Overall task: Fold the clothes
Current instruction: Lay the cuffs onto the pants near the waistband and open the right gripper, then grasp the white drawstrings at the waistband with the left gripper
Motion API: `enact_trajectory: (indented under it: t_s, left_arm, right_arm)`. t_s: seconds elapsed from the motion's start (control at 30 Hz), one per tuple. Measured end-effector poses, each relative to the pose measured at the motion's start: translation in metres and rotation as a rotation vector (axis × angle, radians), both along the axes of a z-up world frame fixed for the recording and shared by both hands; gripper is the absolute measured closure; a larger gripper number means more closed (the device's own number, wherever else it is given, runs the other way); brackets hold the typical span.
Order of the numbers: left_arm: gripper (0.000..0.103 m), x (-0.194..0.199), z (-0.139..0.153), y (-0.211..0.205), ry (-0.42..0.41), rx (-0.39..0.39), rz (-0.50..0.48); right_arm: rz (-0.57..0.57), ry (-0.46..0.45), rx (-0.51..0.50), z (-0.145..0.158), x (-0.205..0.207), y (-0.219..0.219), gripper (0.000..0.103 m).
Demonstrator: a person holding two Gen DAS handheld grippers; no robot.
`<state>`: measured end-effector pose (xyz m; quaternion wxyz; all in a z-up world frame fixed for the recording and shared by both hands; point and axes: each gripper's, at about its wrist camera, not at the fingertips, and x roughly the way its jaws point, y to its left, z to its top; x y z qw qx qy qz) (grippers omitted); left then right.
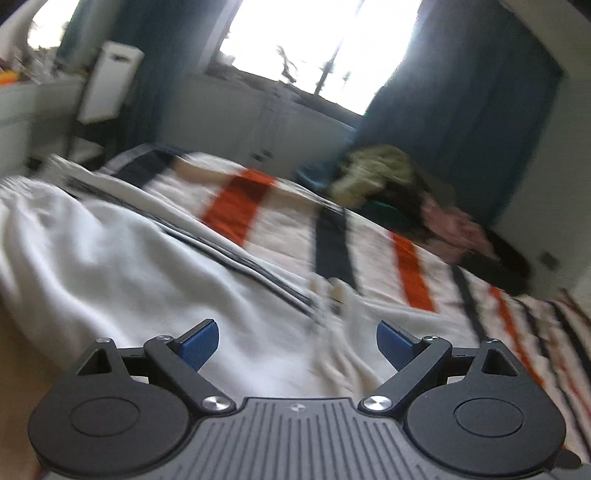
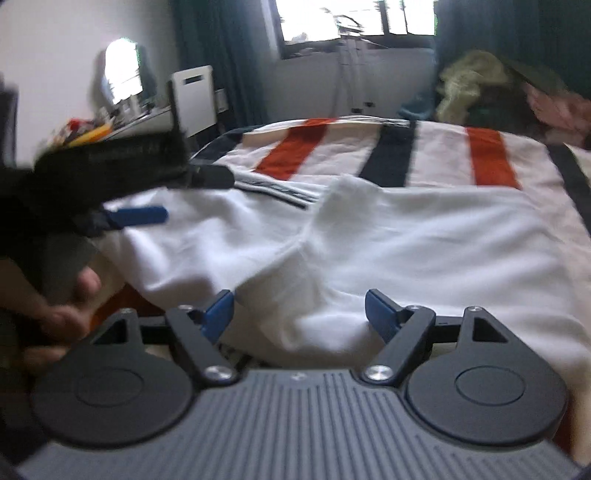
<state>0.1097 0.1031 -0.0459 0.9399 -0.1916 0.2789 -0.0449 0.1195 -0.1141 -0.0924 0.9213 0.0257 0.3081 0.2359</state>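
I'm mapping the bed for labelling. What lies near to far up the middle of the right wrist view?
Right tongs → white garment → striped bedspread → wall under the window → window.

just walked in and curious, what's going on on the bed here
A person is folding clothes with a handheld gripper in each hand. A white garment lies rumpled on the striped bedspread. The right gripper and left gripper are both open above the garment, pinching nothing. A pile of other clothes waits at the far corner.
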Motion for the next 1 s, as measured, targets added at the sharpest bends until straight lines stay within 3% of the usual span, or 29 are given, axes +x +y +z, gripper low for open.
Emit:
enact_trajectory:
  t_s: [0.1,0.23,0.37,0.43,0.57,0.7,0.83,1.0]
  left_arm:
    - [0.009,0.003,-0.007,-0.013,0.015,-0.018,-0.097]
    - [0.009,0.012,-0.025,-0.038,0.06,0.018,-0.172]
    - [0.012,0.027,-0.05,-0.065,0.144,0.154,-0.218]
    - [0.015,0.03,-0.057,-0.071,0.152,0.186,-0.215]
    - [0.038,0.034,-0.062,-0.062,0.138,0.144,-0.168]
    - [0.077,0.035,-0.059,-0.049,0.143,0.075,-0.172]
    - [0.082,0.025,-0.047,-0.043,0.108,0.056,-0.166]
    - [0.082,0.012,-0.043,-0.039,0.137,0.061,-0.123]
  right_arm:
    - [-0.097,0.027,0.044,0.01,-0.012,-0.033,0.024]
    - [-0.246,0.007,-0.024,0.011,-0.016,-0.061,0.024]
    - [-0.323,0.02,-0.046,0.001,-0.004,-0.075,0.024]
    - [-0.351,0.03,-0.049,-0.006,0.003,-0.08,0.024]
    - [-0.401,0.054,-0.041,-0.018,0.012,-0.089,0.024]
    - [-0.418,0.071,-0.034,-0.024,0.018,-0.092,0.024]
    - [-0.419,0.076,-0.055,-0.028,0.02,-0.087,0.023]
    - [-0.394,0.088,-0.045,-0.031,0.021,-0.084,0.024]
